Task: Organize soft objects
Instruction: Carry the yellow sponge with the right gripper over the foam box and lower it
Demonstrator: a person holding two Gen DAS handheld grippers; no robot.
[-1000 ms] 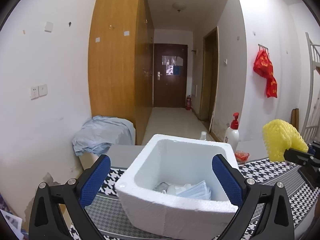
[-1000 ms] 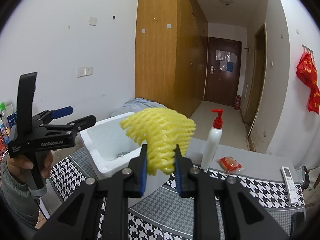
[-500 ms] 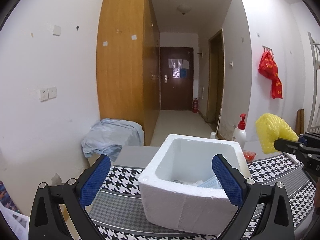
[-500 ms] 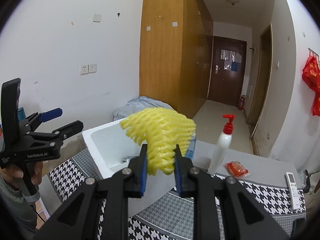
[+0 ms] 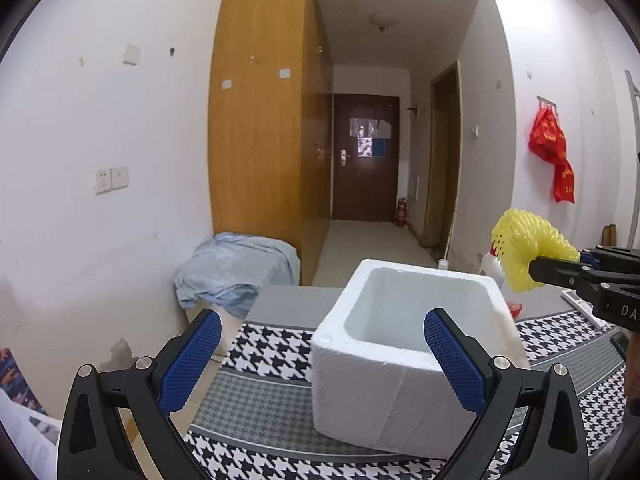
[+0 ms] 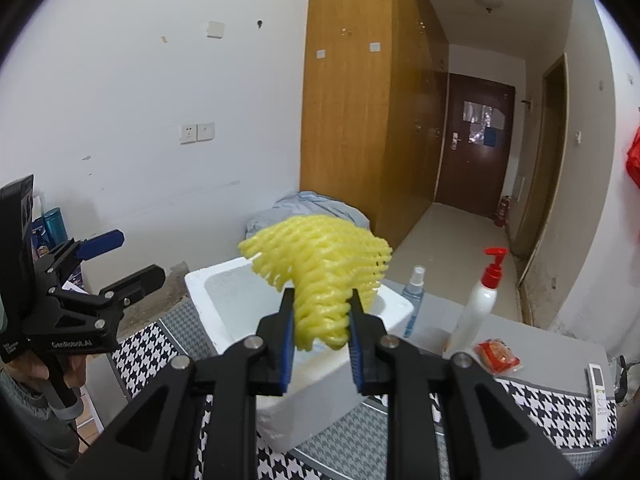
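- The right gripper (image 6: 321, 330) is clamped on a yellow foam net (image 6: 322, 280), its blue-padded fingers (image 6: 287, 340) pinching the net's lower end while the wider mesh fans out above them.
- Seen from the left wrist camera, the same foam net (image 5: 520, 248) is held in the air off the right rear corner of a white foam box (image 5: 384, 392), above rim height and apart from it.
- The foam box (image 6: 316, 392) stands on a black-and-white houndstooth mat (image 5: 272, 348) covering the worktop (image 6: 560, 352); its hollow faces up, and what lies in the bottom cannot be made out from either view.
- The left gripper (image 5: 322, 354) hangs with its fingers wide apart and nothing between them, level with the box's near side; the right-hand blue pad (image 5: 454, 364) overlaps the box's front corner in the picture, though contact cannot be judged.
- From the right wrist camera the left gripper (image 6: 120, 256) shows at the left edge, held by a hand (image 6: 36, 366) on its grip.
- Behind the box stand a small clear spray bottle (image 6: 414, 300) and a white pump bottle with a red top (image 6: 482, 296); a red packet (image 6: 496, 356) lies just beside the pump bottle and a white remote control (image 6: 598, 394) lies at the right end of the worktop.
- A pale blue cloth (image 5: 236, 268) is heaped against the wooden wardrobe (image 5: 260, 132) beyond the worktop.
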